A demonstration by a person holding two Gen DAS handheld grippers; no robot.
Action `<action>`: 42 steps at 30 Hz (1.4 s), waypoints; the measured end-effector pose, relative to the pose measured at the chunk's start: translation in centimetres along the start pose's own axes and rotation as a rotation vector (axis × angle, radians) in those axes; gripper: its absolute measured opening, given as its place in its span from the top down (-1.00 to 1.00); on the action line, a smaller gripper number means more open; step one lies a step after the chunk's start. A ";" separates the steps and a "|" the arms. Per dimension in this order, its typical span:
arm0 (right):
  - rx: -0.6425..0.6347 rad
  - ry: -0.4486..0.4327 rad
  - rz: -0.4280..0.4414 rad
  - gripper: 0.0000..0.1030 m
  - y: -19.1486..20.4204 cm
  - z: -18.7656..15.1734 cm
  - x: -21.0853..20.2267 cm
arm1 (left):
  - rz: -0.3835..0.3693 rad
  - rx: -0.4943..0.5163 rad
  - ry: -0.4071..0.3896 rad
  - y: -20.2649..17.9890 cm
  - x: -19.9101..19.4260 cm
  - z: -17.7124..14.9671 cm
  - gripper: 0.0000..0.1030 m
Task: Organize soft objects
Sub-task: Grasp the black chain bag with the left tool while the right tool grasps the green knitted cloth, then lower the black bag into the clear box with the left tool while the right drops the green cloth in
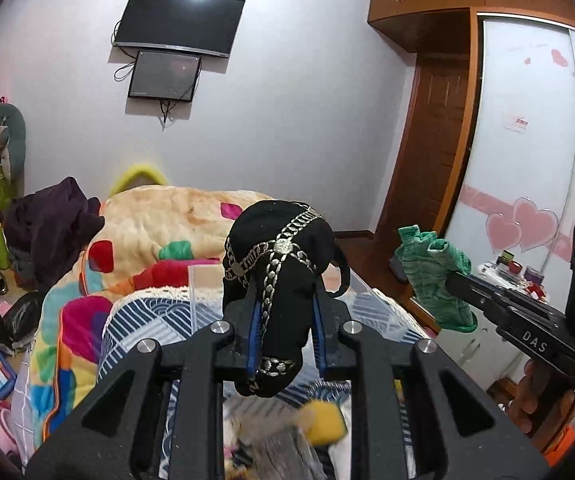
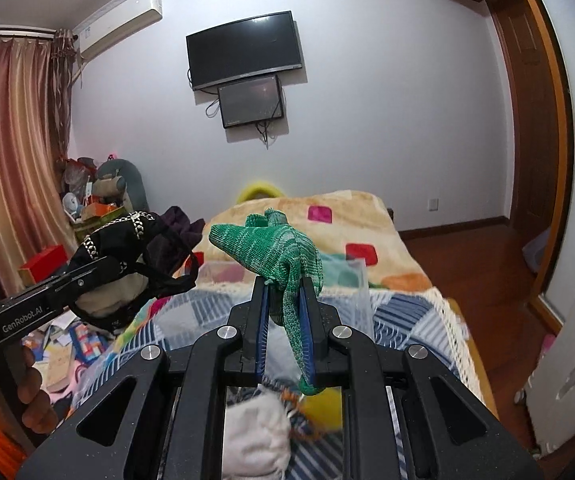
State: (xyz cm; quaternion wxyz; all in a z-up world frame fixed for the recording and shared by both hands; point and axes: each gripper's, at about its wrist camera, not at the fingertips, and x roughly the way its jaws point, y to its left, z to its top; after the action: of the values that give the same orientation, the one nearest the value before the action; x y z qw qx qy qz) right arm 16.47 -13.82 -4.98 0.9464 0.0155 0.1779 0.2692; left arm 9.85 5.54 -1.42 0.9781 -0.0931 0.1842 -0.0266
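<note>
My left gripper (image 1: 285,312) is shut on a black cloth with silver chain trim (image 1: 283,264), held up above the bed. It also shows at the left of the right wrist view (image 2: 127,248). My right gripper (image 2: 283,300) is shut on a green knitted glove (image 2: 279,248), held up beside it. The glove also shows at the right of the left wrist view (image 1: 433,272). Below both grippers lie blurred soft things: a yellow one (image 1: 325,424) and a white one (image 2: 255,436).
A bed with a colourful patchwork blanket (image 1: 159,232) and a blue striped cover (image 2: 403,312) lies ahead. A clear plastic box (image 2: 351,284) stands on it. Dark clothes (image 1: 51,228) are piled at the left. Clutter covers the floor at the left. A wardrobe (image 1: 527,120) stands at the right.
</note>
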 end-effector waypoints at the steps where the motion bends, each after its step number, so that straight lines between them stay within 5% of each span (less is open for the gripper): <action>1: -0.006 0.000 -0.007 0.75 0.0 0.2 0.4 | 0.007 0.000 0.007 0.1 0.6 0.2 0.60; 8: -0.025 0.033 -0.035 0.74 0.0 0.8 3.4 | 0.081 0.035 0.067 0.1 5.0 1.1 0.60; 22: -0.033 0.271 -0.081 0.74 -0.8 -0.5 10.8 | 0.087 0.064 0.349 0.7 15.6 -0.8 0.60; 32: -0.088 0.445 -0.068 0.74 -0.9 -2.2 13.3 | 0.097 0.080 0.464 0.8 17.9 -2.5 0.55; 38: -0.094 0.468 -0.042 0.66 -1.0 -2.5 12.9 | 0.095 0.080 0.436 0.5 16.6 -2.0 0.07; 42: -0.083 0.452 -0.021 0.30 -1.1 -2.0 12.2 | 0.097 0.083 0.410 0.3 15.1 -1.5 -0.08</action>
State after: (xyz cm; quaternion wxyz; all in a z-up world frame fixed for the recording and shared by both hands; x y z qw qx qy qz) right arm 26.01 -8.56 -11.00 0.8851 -0.0859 0.3743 0.2631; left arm 23.30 4.30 -8.25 0.9232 -0.0366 0.3824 -0.0055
